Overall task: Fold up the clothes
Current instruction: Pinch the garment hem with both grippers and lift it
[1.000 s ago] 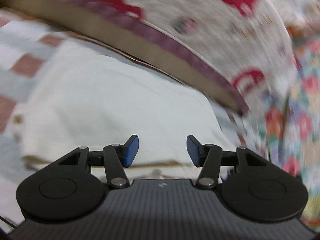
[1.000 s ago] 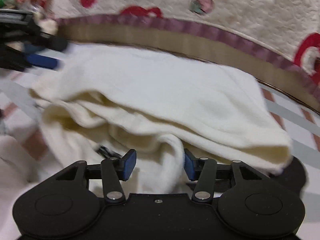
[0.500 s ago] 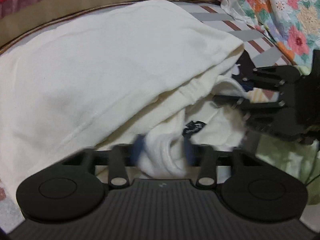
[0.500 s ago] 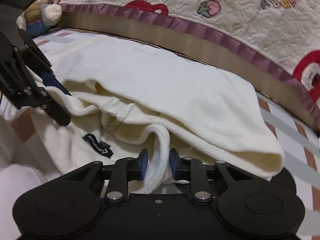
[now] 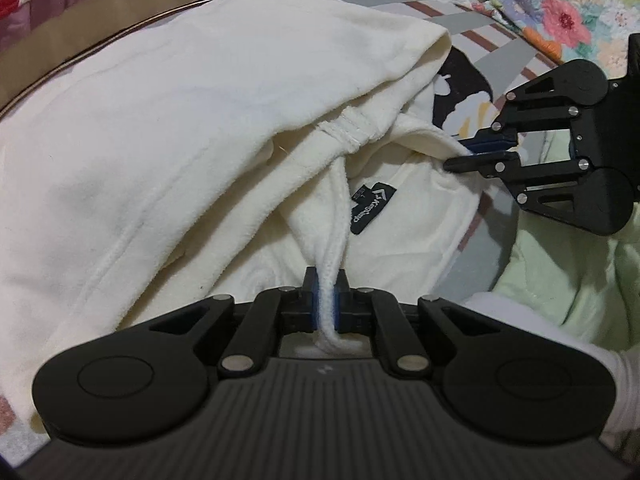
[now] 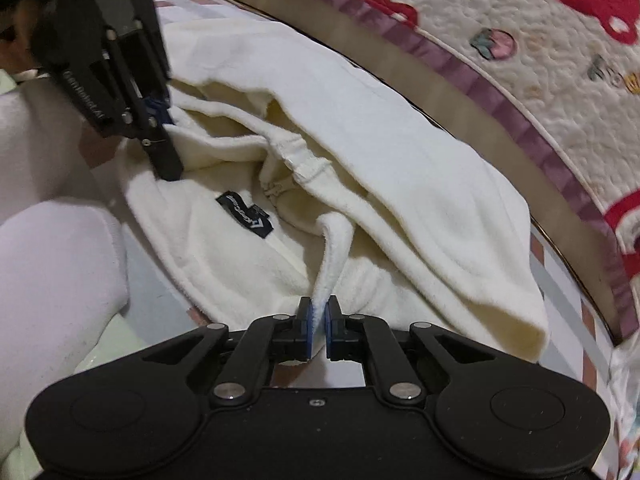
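A cream fleece garment lies bunched on the bed, its black label showing in the open neck. My left gripper is shut on a fold of the fleece edge near the label. In the same view my right gripper comes in from the right, pinching another part of that edge. The right wrist view shows the right gripper shut on a raised ridge of the garment, with the left gripper at the upper left, closed on the fleece beside the label.
A quilt with red motifs and a purple border rises behind the garment. A floral blanket lies at the far right, over a checked sheet. Pale green cloth and a white sleeve sit close to the grippers.
Both grippers went from open to shut on the fleece edge. The left one swung down from over the garment's back to its neck opening, and the fabric is now pulled into ridges.
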A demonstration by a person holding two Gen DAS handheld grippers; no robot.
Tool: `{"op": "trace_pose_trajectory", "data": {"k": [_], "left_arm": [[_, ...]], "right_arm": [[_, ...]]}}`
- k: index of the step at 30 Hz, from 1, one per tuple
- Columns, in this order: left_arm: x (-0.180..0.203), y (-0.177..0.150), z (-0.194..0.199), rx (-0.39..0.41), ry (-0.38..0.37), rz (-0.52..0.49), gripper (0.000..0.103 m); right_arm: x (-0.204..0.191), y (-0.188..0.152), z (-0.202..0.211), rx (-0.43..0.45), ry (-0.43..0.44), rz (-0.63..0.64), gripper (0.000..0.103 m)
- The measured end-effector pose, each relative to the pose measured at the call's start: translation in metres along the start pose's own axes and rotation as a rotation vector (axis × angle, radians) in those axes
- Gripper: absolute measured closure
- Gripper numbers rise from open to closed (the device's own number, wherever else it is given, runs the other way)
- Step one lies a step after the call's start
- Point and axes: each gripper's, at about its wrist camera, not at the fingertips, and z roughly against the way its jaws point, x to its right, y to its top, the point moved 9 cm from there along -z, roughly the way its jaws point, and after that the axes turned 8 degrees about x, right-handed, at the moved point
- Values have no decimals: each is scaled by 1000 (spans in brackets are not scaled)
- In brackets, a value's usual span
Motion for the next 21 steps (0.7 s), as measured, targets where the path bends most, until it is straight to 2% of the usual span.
{"op": "trace_pose_trajectory", "data": {"k": [1,3,4,5,10,12,15,21], "left_arm": [[1,0,0,6,-11,8,87],[3,0,-2,13,-26,24,85],[3,1,-2,14,-34,35,82],[4,2,-1,16,-42,46,81],[6,1,0,17,-84,54,81],[8,0,0,16,-102,54,81],[10,-1,0,12,-122,61,81],[-1,2,12,5,-137,123,81]], "right_arm": [[-1,0,1,-3,20,-28,94],[2,1,5,3,78,-157,90],[4,2,7,7,107,-223,86],[9,4,9,17,143,-308,76],[34,18,21,70,246,-652,74],[41,29,25,108,279,-734,75],[41,44,25,137,337,-796,74],[14,55,-13,58,421,-814,74]]}}
